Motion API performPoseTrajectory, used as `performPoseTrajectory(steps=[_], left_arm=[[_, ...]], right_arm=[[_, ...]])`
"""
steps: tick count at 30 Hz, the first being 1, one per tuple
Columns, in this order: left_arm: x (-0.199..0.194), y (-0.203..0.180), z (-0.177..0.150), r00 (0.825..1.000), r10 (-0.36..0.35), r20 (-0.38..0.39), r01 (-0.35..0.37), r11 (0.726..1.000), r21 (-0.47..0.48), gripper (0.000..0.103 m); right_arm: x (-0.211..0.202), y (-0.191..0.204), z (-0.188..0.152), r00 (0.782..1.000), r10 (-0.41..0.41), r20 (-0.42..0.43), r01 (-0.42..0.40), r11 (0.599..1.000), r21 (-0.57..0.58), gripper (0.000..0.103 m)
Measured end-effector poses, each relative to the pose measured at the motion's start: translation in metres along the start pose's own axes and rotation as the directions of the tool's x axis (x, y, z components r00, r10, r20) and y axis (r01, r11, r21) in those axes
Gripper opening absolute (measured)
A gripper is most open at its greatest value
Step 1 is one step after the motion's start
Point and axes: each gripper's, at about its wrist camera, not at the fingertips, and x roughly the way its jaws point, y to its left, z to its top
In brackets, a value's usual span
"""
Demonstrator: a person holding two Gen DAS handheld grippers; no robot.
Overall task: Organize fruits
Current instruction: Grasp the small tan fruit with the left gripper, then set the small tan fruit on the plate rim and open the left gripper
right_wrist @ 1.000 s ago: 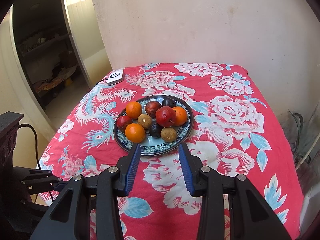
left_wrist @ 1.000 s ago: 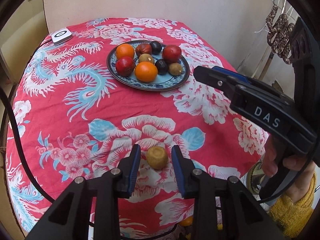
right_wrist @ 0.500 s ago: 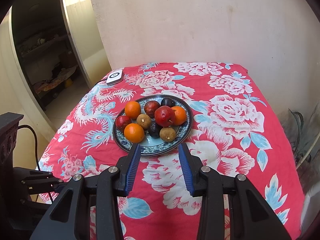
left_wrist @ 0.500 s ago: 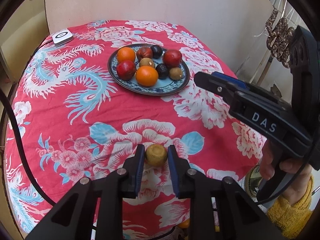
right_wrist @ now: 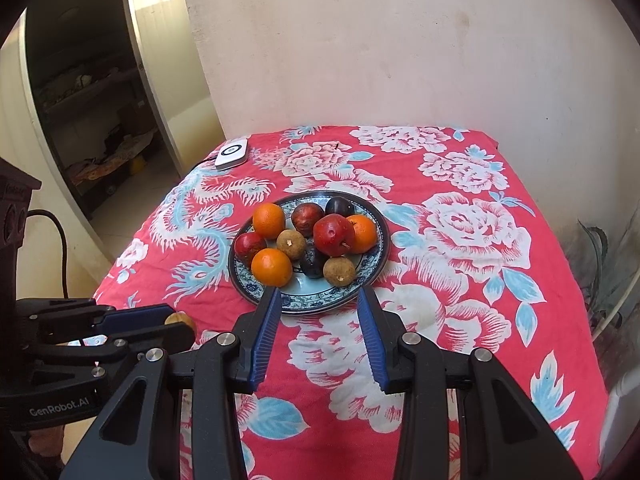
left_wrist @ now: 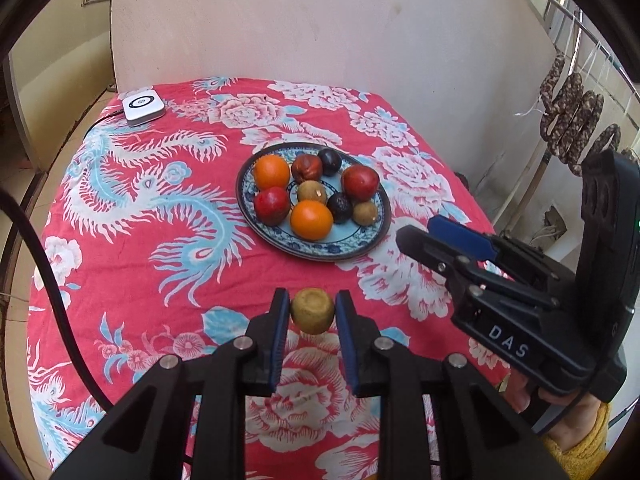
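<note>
My left gripper (left_wrist: 312,307) is shut on a small yellow-brown round fruit (left_wrist: 312,316) and holds it just above the red flowered tablecloth (left_wrist: 120,240), short of the plate. The blue patterned plate (left_wrist: 360,246) lies mid-table with oranges, red apples, dark plums and brown fruits on it. In the right wrist view the same plate (right_wrist: 382,248) sits just beyond my right gripper (right_wrist: 320,300), which is open and empty near the plate's front rim. The left gripper (right_wrist: 172,322) with its fruit (right_wrist: 179,317) shows at the lower left there. The right gripper (left_wrist: 420,232) appears right of the plate.
A white square device (left_wrist: 143,106) with a cable lies at the far left corner of the table. A plaster wall stands behind the table. Dried sausages (left_wrist: 572,120) hang at the right. A hand in a yellow sleeve (left_wrist: 576,432) holds the right gripper. A doorway (right_wrist: 92,120) opens at the left.
My left gripper's jaws closed onto the yellow-brown fruit and lifted it off the cloth, toward the plate. The right gripper has stayed where it was.
</note>
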Motion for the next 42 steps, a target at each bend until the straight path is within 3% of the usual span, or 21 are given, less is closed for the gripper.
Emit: performPoseTrajectory(steps=[16,37,42], left_arm=[[0.013,-0.004,0.024,0.997,0.023,0.08,-0.023,1.0,0.004,0.025],[0.046,0.008,0.03,0.997,0.032,0.075,-0.03,0.999,-0.025,0.025],[0.043,0.009,0.029,0.995,0.026,0.092,-0.024,0.999,-0.027,0.035]], right_arm=[[0.004,0.0,0.0,1.0,0.001,-0.006,-0.001,1.0,-0.002,0.041],[0.001,-0.005,-0.004,1.0,-0.007,-0.007,0.007,1.0,0.004,0.041],[-0.003,-0.006,-0.008,1.0,-0.007,-0.004,0.007,1.0,0.002,0.041]])
